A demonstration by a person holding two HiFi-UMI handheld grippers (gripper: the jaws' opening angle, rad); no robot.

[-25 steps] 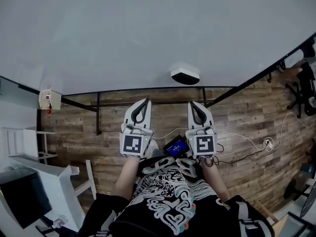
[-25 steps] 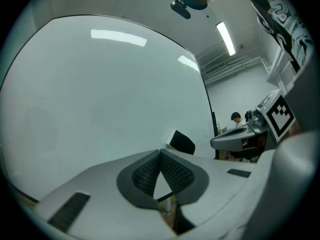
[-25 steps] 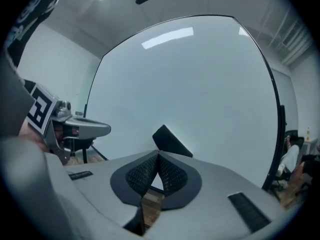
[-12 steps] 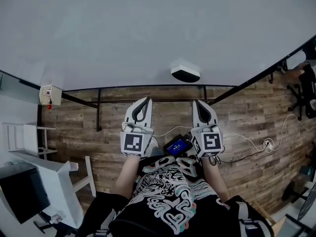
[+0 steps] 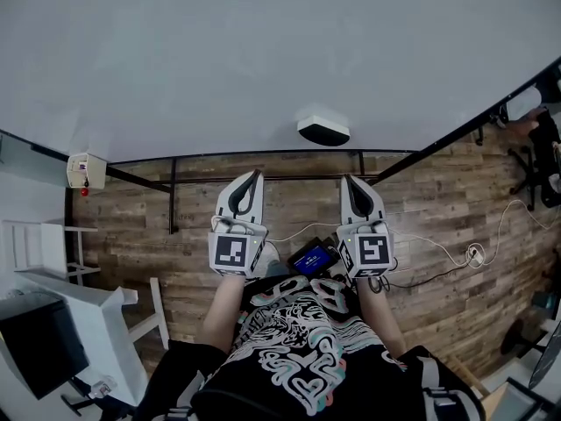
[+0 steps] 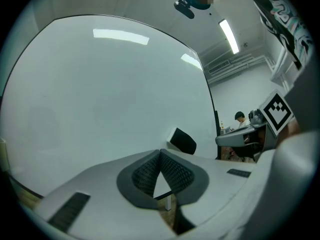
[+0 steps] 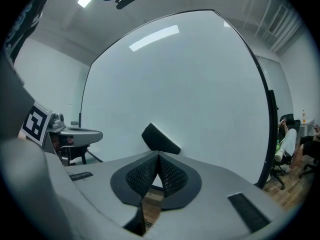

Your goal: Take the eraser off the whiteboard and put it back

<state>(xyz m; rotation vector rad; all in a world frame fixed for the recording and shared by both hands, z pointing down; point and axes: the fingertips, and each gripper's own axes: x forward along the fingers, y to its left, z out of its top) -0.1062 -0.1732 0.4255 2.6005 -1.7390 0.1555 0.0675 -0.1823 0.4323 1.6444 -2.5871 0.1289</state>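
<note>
A large whiteboard [image 5: 263, 51] fills the upper part of the head view. The eraser [image 5: 323, 131], white with a dark face, sticks to its lower part, right of centre. It shows as a dark block in the left gripper view [image 6: 182, 141] and the right gripper view [image 7: 160, 140]. My left gripper [image 5: 254, 175] and right gripper [image 5: 350, 181] are held side by side below the board, pointing at it. Both are shut with nothing between the pads. The eraser lies ahead of them, between the two and nearer the right one, apart from both.
The board's black frame [image 5: 263, 159] runs along its lower edge above a wood-plank floor. White cables and a socket [image 5: 474, 254] lie on the floor at right. A white desk with a monitor [image 5: 39, 340] stands at lower left. Office chairs [image 5: 539, 160] stand at far right.
The right gripper has rolled slightly, its marker cube tilting. The view has shifted a little, so the eraser sits slightly higher and further left. The left gripper has barely moved.
</note>
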